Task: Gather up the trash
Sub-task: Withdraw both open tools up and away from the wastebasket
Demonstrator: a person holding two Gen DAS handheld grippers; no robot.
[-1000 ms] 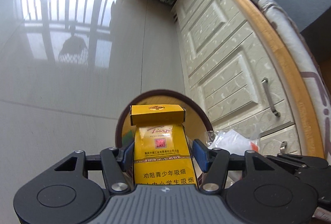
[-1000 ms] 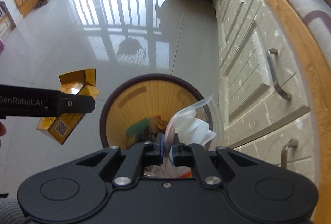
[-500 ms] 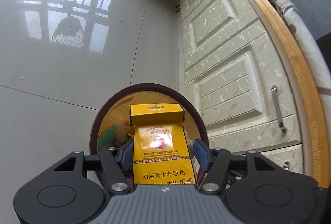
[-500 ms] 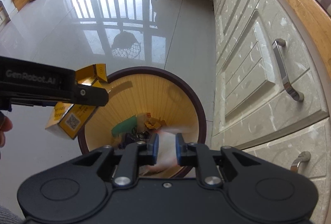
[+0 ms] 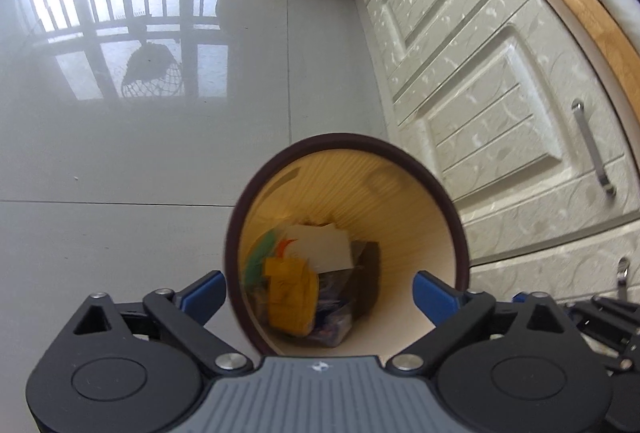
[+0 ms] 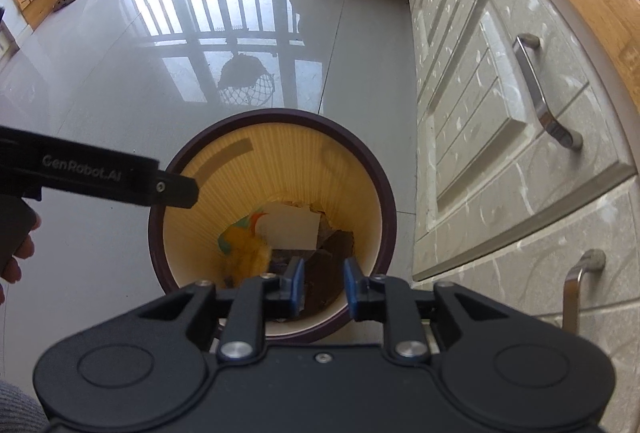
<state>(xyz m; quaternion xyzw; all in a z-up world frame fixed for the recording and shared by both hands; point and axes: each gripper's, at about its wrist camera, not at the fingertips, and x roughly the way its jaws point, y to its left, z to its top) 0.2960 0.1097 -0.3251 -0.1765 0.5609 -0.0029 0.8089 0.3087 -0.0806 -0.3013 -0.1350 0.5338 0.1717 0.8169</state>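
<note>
the left gripper hangs over the round waste bin on the tiled floor, its jaws having just swung wide apart with nothing between them. the right gripper, jaws just parted a little and empty, points into the same bin. the yellow cigarette pack lies blurred inside among other rubbish, beside a white paper.

Bright daylight, window glare on floor (railing reflected); fisheye-bent edges; bin contents blurred.
</note>
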